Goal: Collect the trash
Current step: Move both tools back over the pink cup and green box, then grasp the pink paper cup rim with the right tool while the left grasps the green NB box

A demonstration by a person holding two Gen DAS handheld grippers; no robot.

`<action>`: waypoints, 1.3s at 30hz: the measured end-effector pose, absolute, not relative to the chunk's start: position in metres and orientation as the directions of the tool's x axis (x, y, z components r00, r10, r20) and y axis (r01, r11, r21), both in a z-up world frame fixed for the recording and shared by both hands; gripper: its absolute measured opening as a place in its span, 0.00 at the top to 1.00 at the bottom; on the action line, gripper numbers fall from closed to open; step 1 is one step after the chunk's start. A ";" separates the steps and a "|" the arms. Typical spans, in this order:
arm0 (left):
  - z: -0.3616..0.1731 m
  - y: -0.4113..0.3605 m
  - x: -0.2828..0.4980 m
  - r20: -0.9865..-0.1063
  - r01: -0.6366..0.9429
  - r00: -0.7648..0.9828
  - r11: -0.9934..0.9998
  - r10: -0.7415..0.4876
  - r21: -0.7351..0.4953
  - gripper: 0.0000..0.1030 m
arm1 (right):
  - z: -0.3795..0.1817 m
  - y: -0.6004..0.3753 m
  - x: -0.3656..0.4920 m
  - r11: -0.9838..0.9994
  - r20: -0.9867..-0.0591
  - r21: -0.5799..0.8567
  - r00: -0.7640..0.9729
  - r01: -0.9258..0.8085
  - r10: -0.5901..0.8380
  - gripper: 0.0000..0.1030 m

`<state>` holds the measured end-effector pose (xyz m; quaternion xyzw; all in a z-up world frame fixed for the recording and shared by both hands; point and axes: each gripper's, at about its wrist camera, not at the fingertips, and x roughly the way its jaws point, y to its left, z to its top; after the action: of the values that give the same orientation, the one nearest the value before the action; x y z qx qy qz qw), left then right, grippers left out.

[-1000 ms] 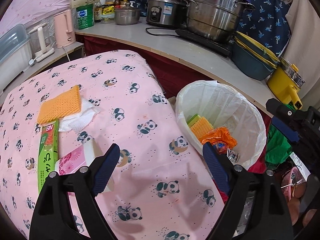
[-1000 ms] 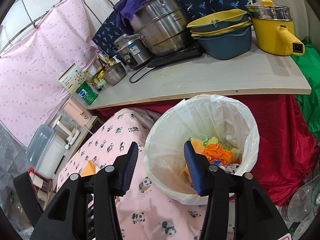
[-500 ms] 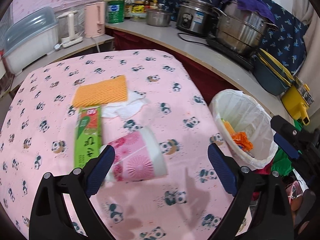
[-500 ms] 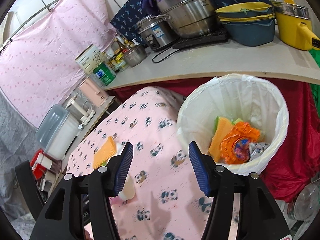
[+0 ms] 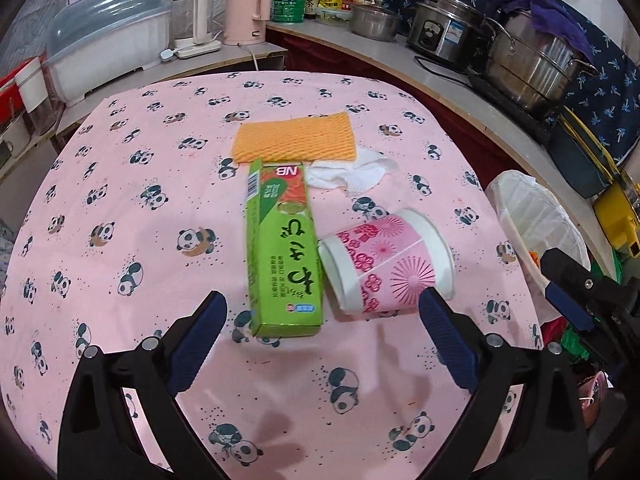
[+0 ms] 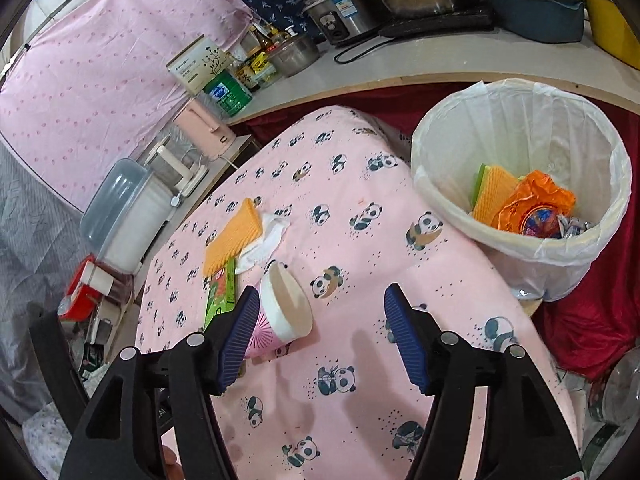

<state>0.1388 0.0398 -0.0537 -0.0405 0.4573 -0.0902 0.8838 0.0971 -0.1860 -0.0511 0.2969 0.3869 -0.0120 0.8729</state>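
On the pink panda tablecloth (image 5: pixel 120 208) lie a green box (image 5: pixel 282 248), a pink-and-white paper cup (image 5: pixel 386 264) on its side, an orange sponge cloth (image 5: pixel 294 142) and a crumpled white tissue (image 5: pixel 352 174). My left gripper (image 5: pixel 320 340) is open and empty, just short of the box and cup. My right gripper (image 6: pixel 320 336) is open and empty above the table; the cup (image 6: pixel 280 312) lies by its left finger. The white-lined trash bin (image 6: pixel 520 192) at the table's right edge holds an orange wrapper (image 6: pixel 534 206) and a sponge (image 6: pixel 492 192).
A curved counter (image 5: pixel 400 52) behind carries a rice cooker (image 5: pixel 444 34), steel pots, bottles, a pink kettle (image 5: pixel 246 12) and a yellow pot (image 5: pixel 618 216). A lidded plastic container (image 5: pixel 108 48) stands at the back left. Red cloth hangs below the counter.
Both grippers have swung left, away from the bin and back over the table. The box and cup now sit centred ahead of the left gripper.
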 end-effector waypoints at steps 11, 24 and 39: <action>-0.076 0.069 0.143 -0.828 0.092 0.530 0.983 -0.181 -0.156 0.09 | -0.068 -0.149 0.126 0.856 -0.716 0.478 0.651 0.196 0.251 0.39; -0.096 0.065 0.162 -0.852 0.107 0.479 0.978 -0.210 -0.181 0.09 | -0.090 -0.128 0.168 0.862 -0.735 0.487 0.598 0.140 0.318 0.53; -0.102 0.059 0.179 -0.855 0.099 0.476 0.979 -0.205 -0.180 0.09 | -0.063 -0.153 0.153 0.864 -0.662 0.490 0.695 0.117 0.282 0.94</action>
<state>0.1788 0.0590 -0.1022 -0.0526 0.5040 -0.0887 0.8576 0.1533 -0.1528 -0.0631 0.2569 0.3879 0.0466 0.8839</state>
